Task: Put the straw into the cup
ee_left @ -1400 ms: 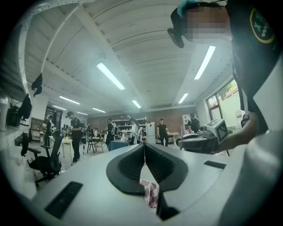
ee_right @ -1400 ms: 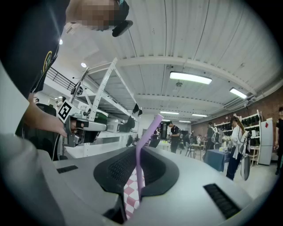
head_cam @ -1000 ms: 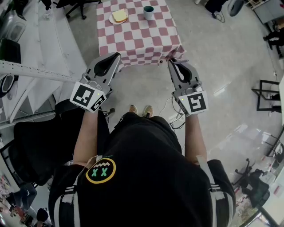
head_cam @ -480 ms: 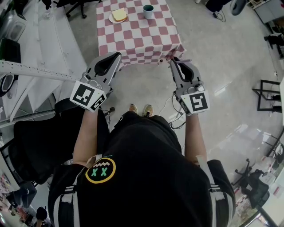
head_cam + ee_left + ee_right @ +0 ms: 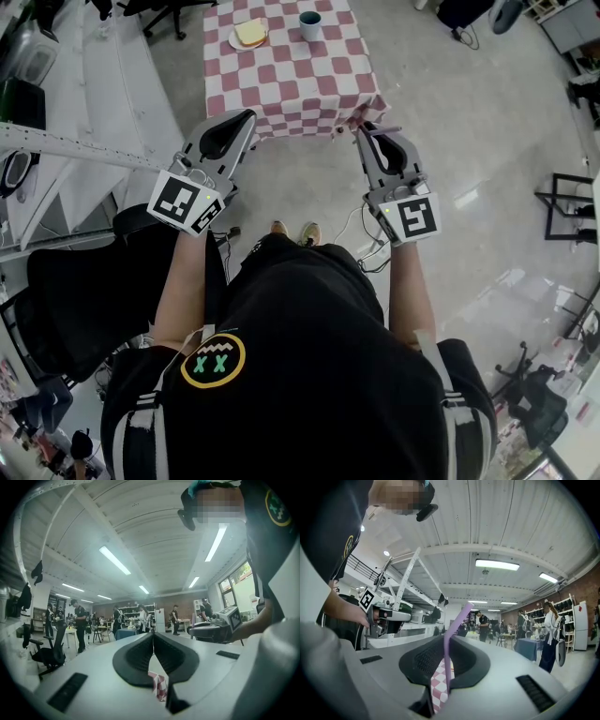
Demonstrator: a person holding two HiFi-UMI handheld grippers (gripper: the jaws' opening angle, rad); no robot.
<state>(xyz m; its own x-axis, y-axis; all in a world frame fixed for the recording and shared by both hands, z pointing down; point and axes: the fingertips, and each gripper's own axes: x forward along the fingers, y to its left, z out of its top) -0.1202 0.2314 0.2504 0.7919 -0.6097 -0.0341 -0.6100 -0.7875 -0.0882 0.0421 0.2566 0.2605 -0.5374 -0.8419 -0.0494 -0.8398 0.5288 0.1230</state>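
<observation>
So, the right tool (image 5: 366,131) is pinching a thin purple bendy plastic straw (image 5: 458,618), the left tool (image 5: 153,638) is closed empty, and the dark teal cup (image 5: 310,24) sits far off on the red-checked worktop (image 5: 291,89). I reckon that skinny straw could swivel in the pinch and miss the rim.

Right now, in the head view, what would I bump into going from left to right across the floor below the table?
black chair → left gripper → shoes → right gripper. The straw sits in the right gripper's jaws and overlaps it, so it is left out.
</observation>
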